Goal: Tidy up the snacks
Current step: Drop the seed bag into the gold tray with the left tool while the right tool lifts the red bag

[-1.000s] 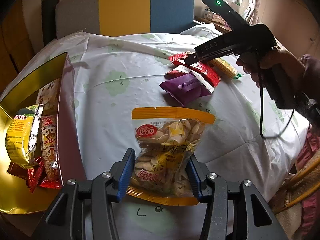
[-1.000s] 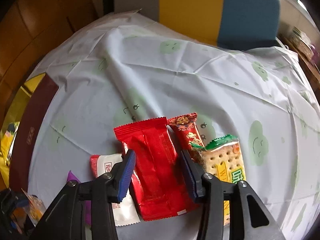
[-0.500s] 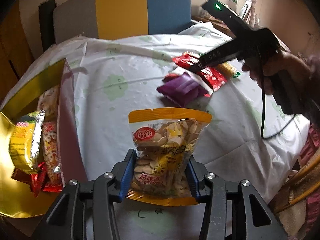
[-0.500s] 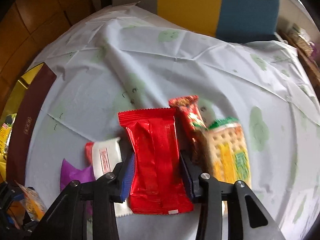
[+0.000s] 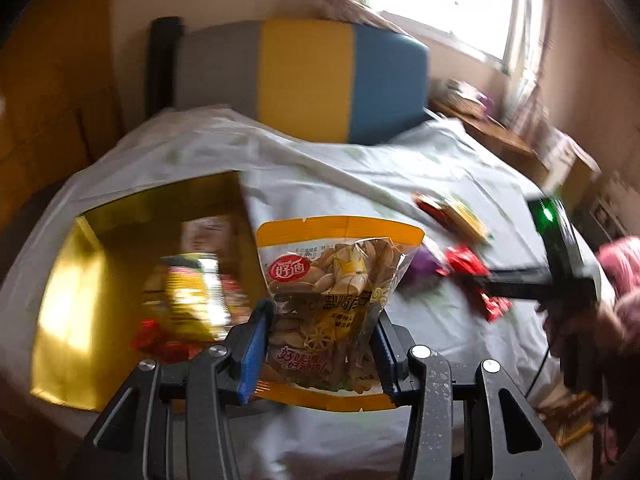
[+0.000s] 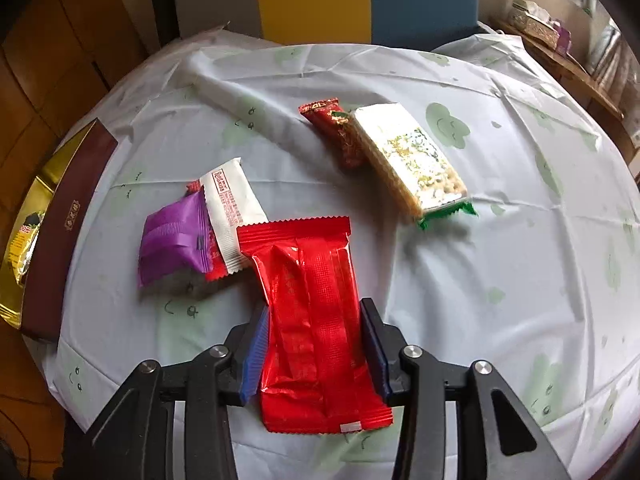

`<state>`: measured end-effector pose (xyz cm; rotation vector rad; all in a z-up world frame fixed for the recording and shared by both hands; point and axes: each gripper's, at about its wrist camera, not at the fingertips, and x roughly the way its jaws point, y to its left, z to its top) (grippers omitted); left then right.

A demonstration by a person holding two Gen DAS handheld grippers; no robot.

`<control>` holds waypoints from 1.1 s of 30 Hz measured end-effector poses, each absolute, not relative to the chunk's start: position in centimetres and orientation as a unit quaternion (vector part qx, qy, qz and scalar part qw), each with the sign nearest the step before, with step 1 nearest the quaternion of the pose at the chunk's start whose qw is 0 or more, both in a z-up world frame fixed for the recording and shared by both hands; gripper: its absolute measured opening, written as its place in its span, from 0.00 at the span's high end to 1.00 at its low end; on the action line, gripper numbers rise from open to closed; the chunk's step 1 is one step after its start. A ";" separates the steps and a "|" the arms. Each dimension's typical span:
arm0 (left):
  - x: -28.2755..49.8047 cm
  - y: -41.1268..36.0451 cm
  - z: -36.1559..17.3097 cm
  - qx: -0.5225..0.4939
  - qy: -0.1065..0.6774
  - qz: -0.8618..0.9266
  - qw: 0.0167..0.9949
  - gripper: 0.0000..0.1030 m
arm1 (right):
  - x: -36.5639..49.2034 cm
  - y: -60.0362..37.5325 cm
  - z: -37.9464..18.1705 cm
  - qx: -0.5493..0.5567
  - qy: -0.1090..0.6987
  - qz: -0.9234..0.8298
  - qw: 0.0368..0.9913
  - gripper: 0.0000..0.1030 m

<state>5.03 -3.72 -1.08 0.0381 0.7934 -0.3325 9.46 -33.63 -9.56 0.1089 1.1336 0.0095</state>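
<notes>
My left gripper (image 5: 322, 344) is shut on an orange-trimmed bag of seeds (image 5: 336, 280) and holds it above the table, beside the gold-lined box (image 5: 68, 308), which holds several snack packs (image 5: 192, 296). My right gripper (image 6: 314, 340) is shut on a red snack pack (image 6: 310, 304) and holds it above the table. On the cloth lie a purple pack (image 6: 172, 236), a white-and-red pack (image 6: 232, 204), a dark red bar (image 6: 336, 132) and a cracker pack (image 6: 408, 156). The right gripper also shows in the left wrist view (image 5: 496, 292), holding the red pack.
The round table (image 6: 520, 240) has a white cloth with green prints. The box's dark red wall (image 6: 68, 236) stands at the table's left edge. A grey, yellow and blue chair (image 5: 312, 76) is behind the table. A wooden shelf (image 6: 568, 64) stands at the right.
My left gripper has lifted the seed bag and swung toward the gold box. My right gripper has lifted the red pack off the pile and drawn it back.
</notes>
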 end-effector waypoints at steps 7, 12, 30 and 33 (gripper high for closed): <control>5.5 5.4 -0.1 -0.056 0.392 -0.062 0.916 0.54 | 7.9 -33.0 -9.9 0.031 0.514 -0.007 0.857 0.54; 7.6 11.8 -1.0 -0.154 0.422 0.009 0.893 0.54 | 7.8 -33.2 -10.2 0.032 0.503 -0.004 0.864 0.54; 23.7 9.1 -5.6 -0.129 0.510 -0.007 0.850 0.51 | 7.3 -32.8 -10.5 0.030 0.485 -0.009 0.874 0.54; 25.3 8.5 -7.6 -0.121 0.540 -0.005 0.833 0.37 | 7.3 -32.8 -10.4 0.029 0.486 -0.008 0.873 0.54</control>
